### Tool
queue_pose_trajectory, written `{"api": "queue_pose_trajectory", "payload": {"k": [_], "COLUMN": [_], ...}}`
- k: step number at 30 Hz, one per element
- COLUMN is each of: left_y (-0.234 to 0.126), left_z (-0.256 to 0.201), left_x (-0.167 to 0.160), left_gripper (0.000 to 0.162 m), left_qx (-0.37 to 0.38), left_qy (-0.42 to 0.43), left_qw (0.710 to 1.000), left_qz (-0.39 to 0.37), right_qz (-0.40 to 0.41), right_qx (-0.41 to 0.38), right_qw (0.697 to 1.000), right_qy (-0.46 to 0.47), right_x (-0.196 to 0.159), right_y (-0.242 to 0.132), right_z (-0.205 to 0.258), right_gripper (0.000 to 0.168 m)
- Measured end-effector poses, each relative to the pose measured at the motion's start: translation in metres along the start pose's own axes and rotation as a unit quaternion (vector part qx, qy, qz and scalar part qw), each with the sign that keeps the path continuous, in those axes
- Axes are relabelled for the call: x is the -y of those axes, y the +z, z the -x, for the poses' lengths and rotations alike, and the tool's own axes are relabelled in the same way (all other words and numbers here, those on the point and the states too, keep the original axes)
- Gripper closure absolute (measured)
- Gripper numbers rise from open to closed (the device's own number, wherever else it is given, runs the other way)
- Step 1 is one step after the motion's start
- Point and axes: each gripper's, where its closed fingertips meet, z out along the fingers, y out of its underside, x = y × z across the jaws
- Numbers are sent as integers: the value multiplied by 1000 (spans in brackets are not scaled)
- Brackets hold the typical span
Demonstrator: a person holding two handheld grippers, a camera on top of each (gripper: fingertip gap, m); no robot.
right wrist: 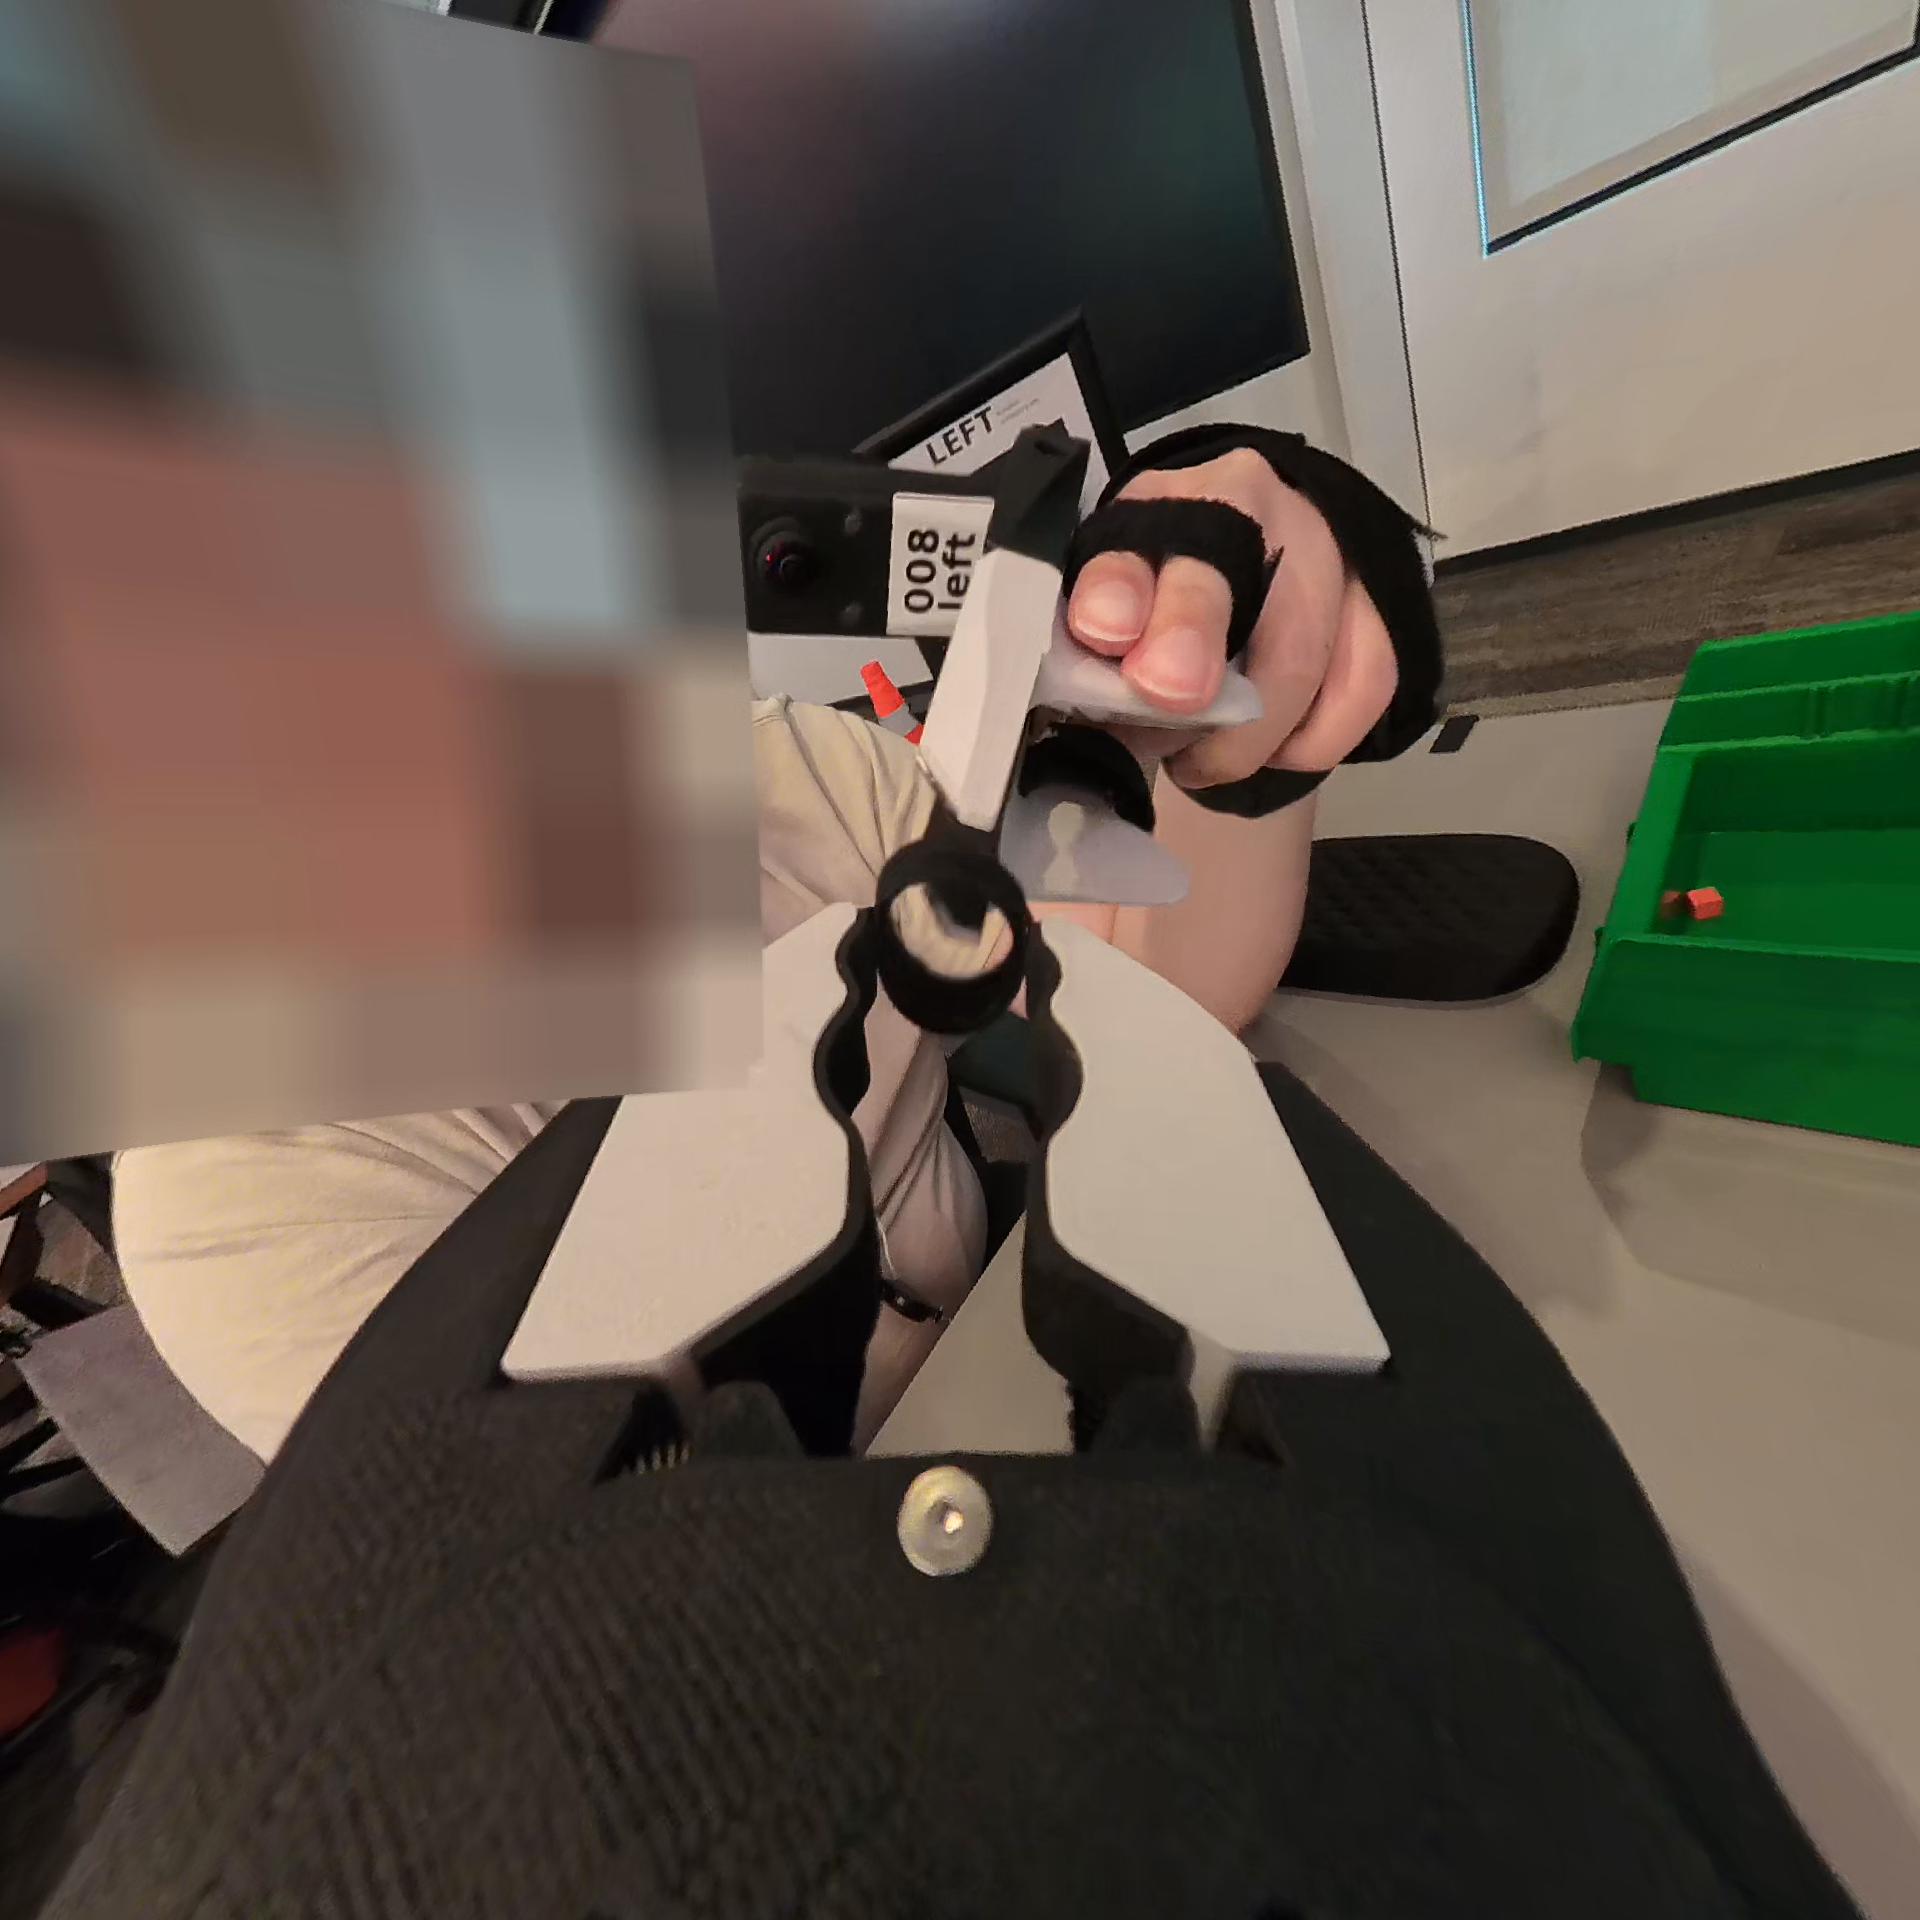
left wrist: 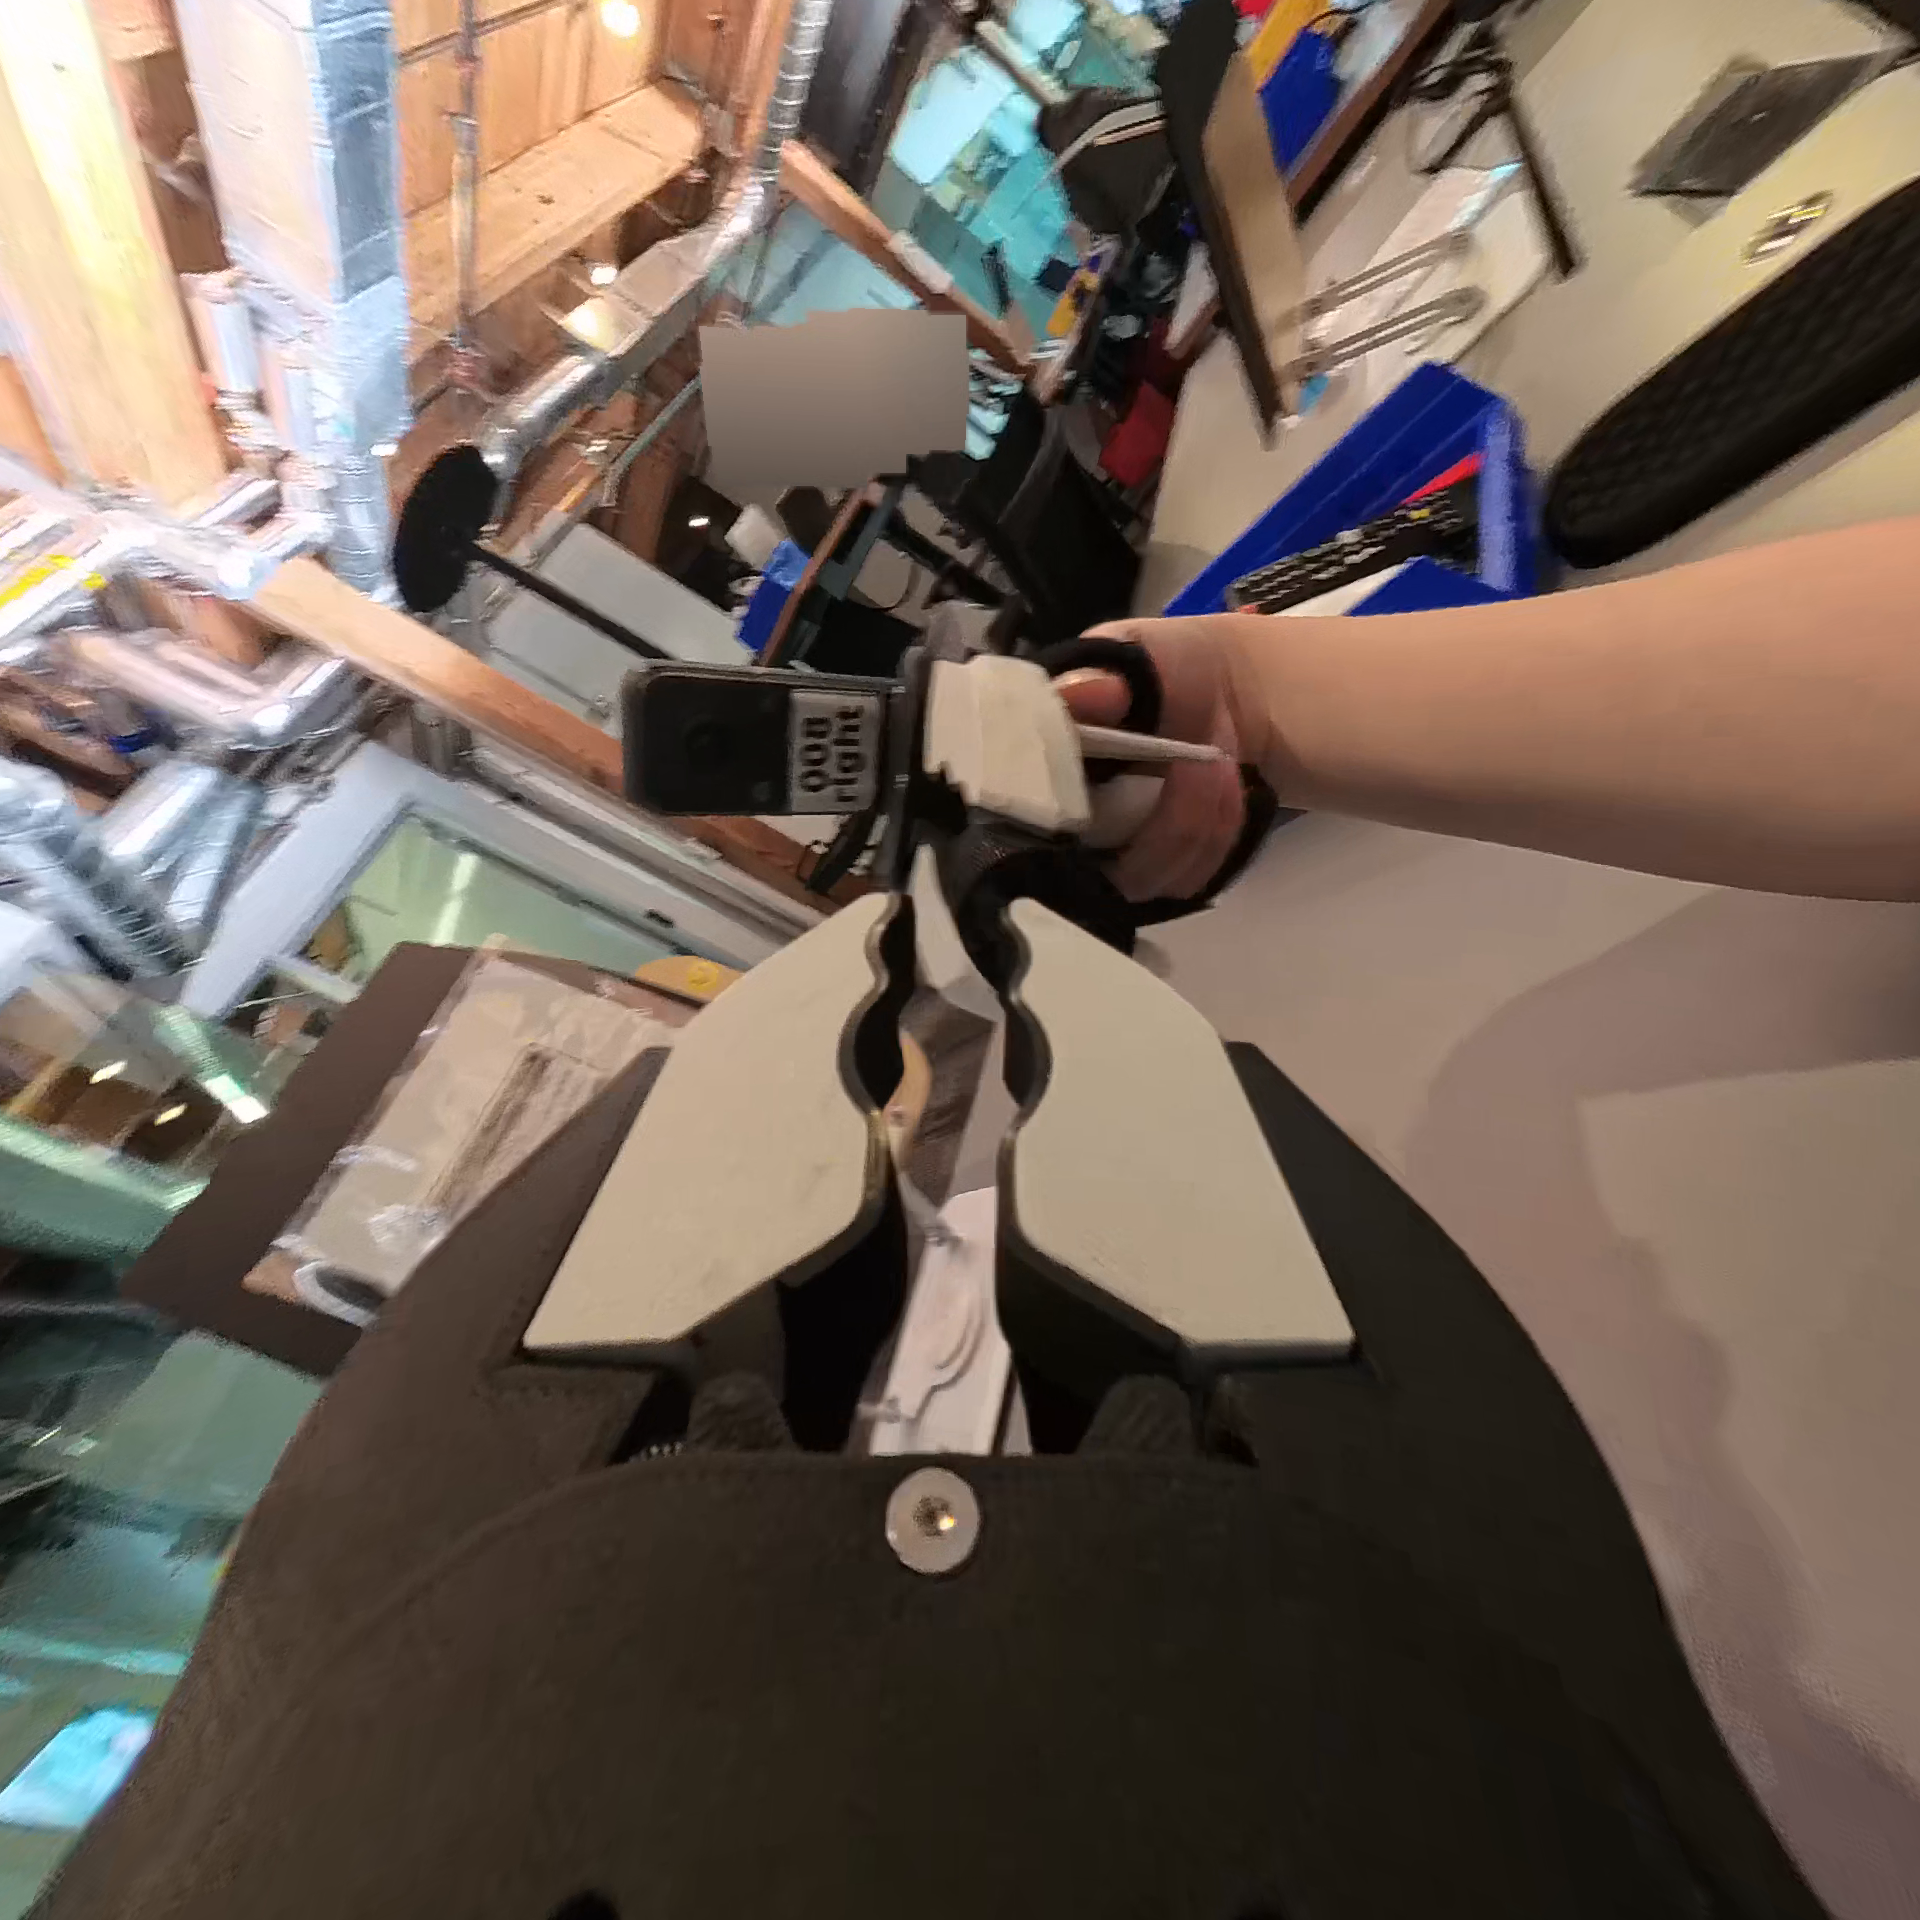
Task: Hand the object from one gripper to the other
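Observation:
The object is a small black ring (right wrist: pixel 951 1003), held in mid air. My right gripper (right wrist: pixel 951 951) has its two white fingers closed on the ring's sides at the tips. My left gripper (left wrist: pixel 956 914) faces it from above, jaws a narrow gap apart. In the right wrist view the left gripper's fingertips (right wrist: pixel 940 842) pinch the ring's upper edge. In the left wrist view the ring (left wrist: pixel 987 935) shows only as a dark strip at the tips, partly hidden by the right gripper's white finger (left wrist: pixel 1003 743). A hand in a black strap squeezes each handle.
A green bin (right wrist: pixel 1766 935) stands on the pale table at the right, with a black wrist rest (right wrist: pixel 1444 914) beside it. A blue bin (left wrist: pixel 1382 520) sits on the far side. A seated person's body fills the lower left of the right wrist view. My left and right fingertips are right by each other.

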Motion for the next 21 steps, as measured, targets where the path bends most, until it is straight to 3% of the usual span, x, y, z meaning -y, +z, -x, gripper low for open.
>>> {"api": "queue_pose_trajectory", "payload": {"k": [3, 9, 11, 13, 15, 16, 19, 21], "left_y": [2, -3, -11, -23, -31, -32, -33, -28], "left_z": [23, 37, 59, 85, 99, 102, 113, 113], "left_x": [-5, -1, -1, 1, 1, 0, -13, -26], "left_gripper": [155, 160, 161, 160, 161, 161, 161, 162], "left_qx": [75, 109, 162, 220, 235, 224, 220, 215], "left_qy": [16, 2, -33, -96, -196, -258, -421, -479], "left_qw": [997, 994, 986, 970, 949, 936, 872, 843], "left_qz": [12, -10, -13, -36, -70, -83, -119, -116], "right_qz": [-8, -26, -53, -70, -90, -108, -142, -90], "right_qx": [-24, -53, -109, -219, -331, -384, -482, -528], "right_qw": [1000, 998, 991, 963, 901, 854, 692, 590], "right_qy": [-11, -28, -61, -144, -268, -334, -519, -604], "right_x": [6, 15, 25, 37, 58, 73, 98, 97], "right_y": [3, 6, -3, -18, -34, -41, -42, -30], "right_z": [-7, -13, -24, -43, -51, -49, -20, -11], "right_gripper": [141, 132, 116, 105, 102, 103, 107, 123]}}
